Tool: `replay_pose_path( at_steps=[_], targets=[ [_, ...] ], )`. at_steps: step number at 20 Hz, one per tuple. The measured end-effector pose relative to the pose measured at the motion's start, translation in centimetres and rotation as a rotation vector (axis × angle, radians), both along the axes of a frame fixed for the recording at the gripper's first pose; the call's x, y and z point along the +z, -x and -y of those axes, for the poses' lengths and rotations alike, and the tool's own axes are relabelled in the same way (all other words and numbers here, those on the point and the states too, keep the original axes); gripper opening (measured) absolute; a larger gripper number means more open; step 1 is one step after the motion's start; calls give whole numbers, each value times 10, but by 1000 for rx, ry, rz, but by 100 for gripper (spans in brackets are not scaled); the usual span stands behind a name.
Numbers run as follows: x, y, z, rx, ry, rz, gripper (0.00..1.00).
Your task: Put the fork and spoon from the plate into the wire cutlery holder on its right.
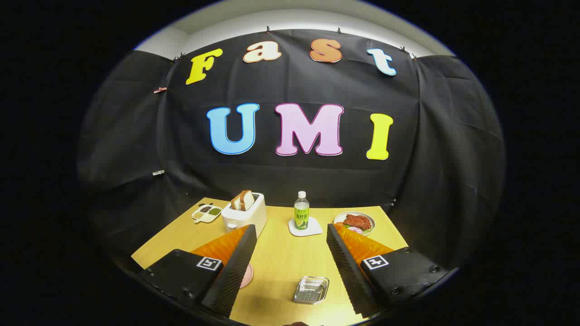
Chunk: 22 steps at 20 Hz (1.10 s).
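Not started: my gripper (290, 267) fingers spread wide, holding nothing. Wire cutlery holder (311, 290) sits between them on the surface; plate (247, 275) edge peeks beside left finger, fork and spoon hidden.

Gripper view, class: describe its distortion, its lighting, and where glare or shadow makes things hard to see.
Gripper view: fisheye bends the table edges and the wall cloth; light falls evenly on the tabletop, the corners of the booth go dark; the wire cutlery holder, between the open jaws of the gripper, glints; the pink plate is mostly hidden behind a finger, so fork and spoon cannot be made out.
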State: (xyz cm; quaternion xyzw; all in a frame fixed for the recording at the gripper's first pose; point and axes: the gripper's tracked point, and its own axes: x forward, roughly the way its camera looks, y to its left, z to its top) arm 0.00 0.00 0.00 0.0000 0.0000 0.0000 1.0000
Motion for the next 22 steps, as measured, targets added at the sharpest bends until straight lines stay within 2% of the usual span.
replay_pose_path(
  at_steps=[16, 22],
  targets=[
    [17, -4, -11, -6, -11, 43, 97],
    [-21, -23, -55, 86, -9, -102, 97]
  ],
)
